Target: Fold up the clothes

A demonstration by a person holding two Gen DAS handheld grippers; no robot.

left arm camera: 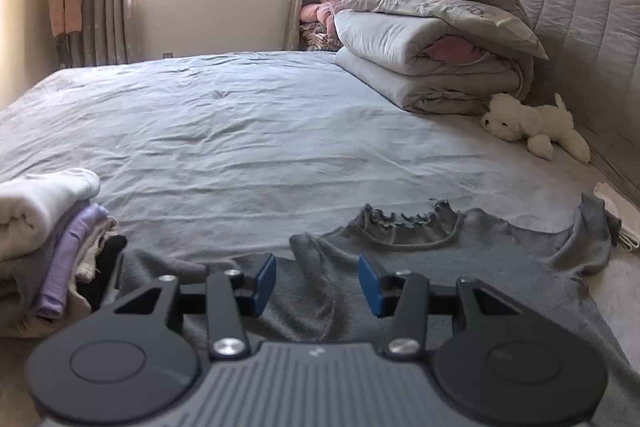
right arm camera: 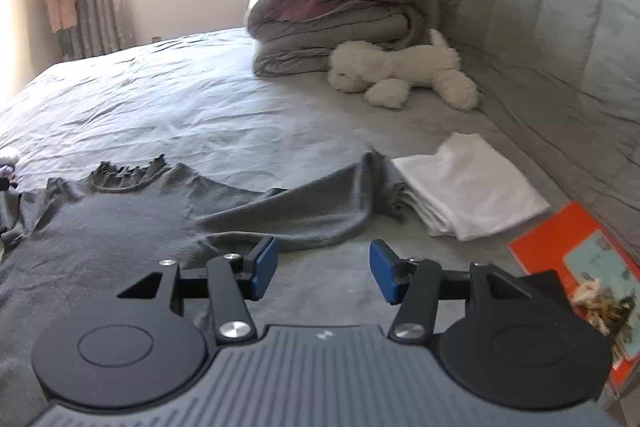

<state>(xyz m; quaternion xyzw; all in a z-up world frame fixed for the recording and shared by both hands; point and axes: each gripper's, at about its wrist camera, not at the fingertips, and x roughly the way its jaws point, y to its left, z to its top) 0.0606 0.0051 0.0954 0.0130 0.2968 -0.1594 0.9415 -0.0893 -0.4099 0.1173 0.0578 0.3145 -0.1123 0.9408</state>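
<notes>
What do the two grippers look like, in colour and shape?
Both look alike. The left gripper and the right gripper each have two black linkage arms with silver screw heads, ending in flat blue pads. Behind them sit two round black discs and a grey ribbed body with a small pale mark. No cables, hands or sleeves are visible.
</notes>
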